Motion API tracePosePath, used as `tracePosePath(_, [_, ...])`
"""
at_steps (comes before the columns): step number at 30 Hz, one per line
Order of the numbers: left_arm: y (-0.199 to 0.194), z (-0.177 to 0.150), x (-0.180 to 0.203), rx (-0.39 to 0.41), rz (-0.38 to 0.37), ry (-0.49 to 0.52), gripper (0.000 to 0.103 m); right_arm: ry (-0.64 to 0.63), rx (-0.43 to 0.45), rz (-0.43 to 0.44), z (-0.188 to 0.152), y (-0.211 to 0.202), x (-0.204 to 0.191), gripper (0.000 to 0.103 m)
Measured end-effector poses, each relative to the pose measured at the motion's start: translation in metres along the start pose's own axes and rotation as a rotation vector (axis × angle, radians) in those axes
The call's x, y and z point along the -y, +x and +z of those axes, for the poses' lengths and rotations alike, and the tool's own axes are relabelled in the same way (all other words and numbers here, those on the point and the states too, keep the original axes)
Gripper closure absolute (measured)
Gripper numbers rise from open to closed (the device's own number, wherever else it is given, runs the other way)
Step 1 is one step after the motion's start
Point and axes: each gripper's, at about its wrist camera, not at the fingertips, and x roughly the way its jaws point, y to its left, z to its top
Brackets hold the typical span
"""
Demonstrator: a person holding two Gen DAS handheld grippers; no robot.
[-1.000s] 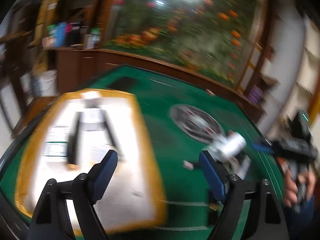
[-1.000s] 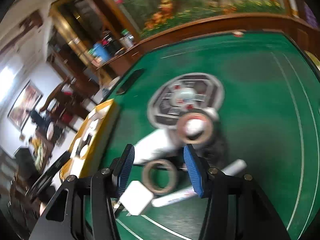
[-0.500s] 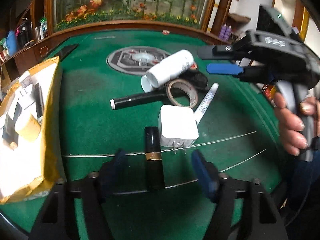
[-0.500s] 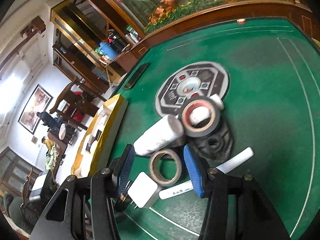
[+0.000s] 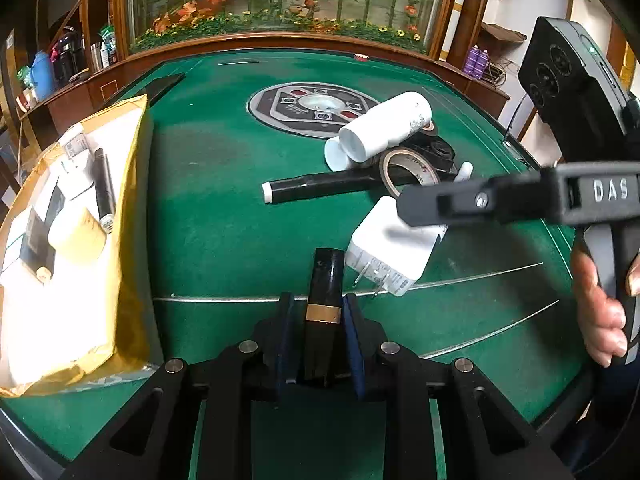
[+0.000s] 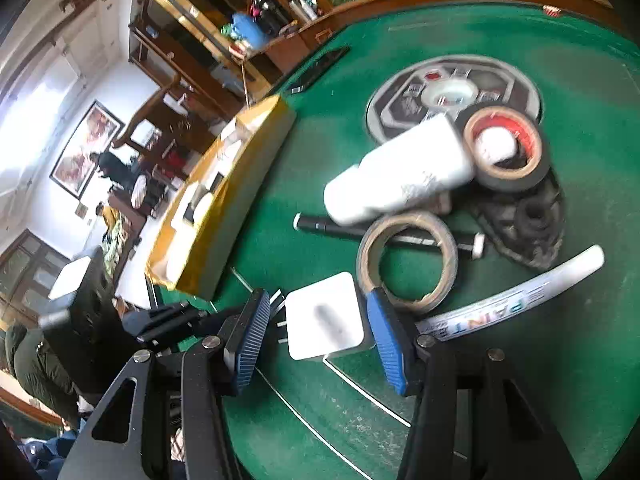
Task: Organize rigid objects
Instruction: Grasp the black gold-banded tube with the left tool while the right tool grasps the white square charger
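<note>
Black tube (image 5: 323,300) with a gold band is lying on the green bench (image 5: 224,232) beside a white plug (image 5: 390,254), between the closing jaws of the left hand-held gripper (image 5: 320,334), while the right hand-held gripper (image 6: 316,332) is hanging half-open around that plug.

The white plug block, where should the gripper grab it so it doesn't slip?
Grip the plug block on its two flat side faces, coming down from above, the way the right gripper straddles it. It lies flat on the table; its prongs stick out toward one finger, so keep the pads behind them.
</note>
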Motion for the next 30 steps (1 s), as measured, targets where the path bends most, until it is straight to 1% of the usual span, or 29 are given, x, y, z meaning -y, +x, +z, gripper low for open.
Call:
tracePosePath(2, [0.0, 0.0, 0.0, 0.003, 0.004, 0.002, 0.078, -0.03, -0.004, -0.017, -0.002, 0.003, -0.006, 0.052])
tracePosePath(8, [0.002, -0.001, 0.003, 0.007, 0.021, 0.028, 0.078, -0.246, 0.018, -0.185, -0.016, 0.014, -0.035, 0.053])
tracePosePath(11, [0.003, -0.002, 0.004, 0.012, 0.027, 0.038, 0.078, -0.288, -0.005, -0.238, -0.021, 0.024, -0.038, 0.052])
tracePosePath(15, [0.001, -0.003, 0.001, 0.033, 0.015, 0.028, 0.079, -0.282, -0.003, -0.228, -0.022, 0.023, -0.035, 0.052])
tracePosePath(17, [0.001, -0.002, -0.002, 0.039, 0.004, 0.009, 0.085, -0.273, -0.006, -0.225, -0.022, 0.022, -0.034, 0.052])
tracePosePath(18, [0.0, -0.002, -0.005, 0.041, -0.006, -0.008, 0.085, -0.259, -0.002, -0.214, -0.021, 0.02, -0.032, 0.052])
tracePosePath(22, [-0.005, 0.0, -0.005, 0.053, -0.017, -0.017, 0.085, -0.201, 0.036, -0.152, -0.016, 0.009, -0.028, 0.052])
tracePosePath(24, [-0.008, 0.002, -0.004, 0.06, -0.031, -0.023, 0.085, -0.181, 0.061, -0.138, -0.014, 0.003, -0.026, 0.052])
tracePosePath(30, [-0.016, 0.004, -0.006, 0.084, -0.054, -0.051, 0.085, -0.147, 0.09, -0.102, -0.01, -0.004, -0.023, 0.052])
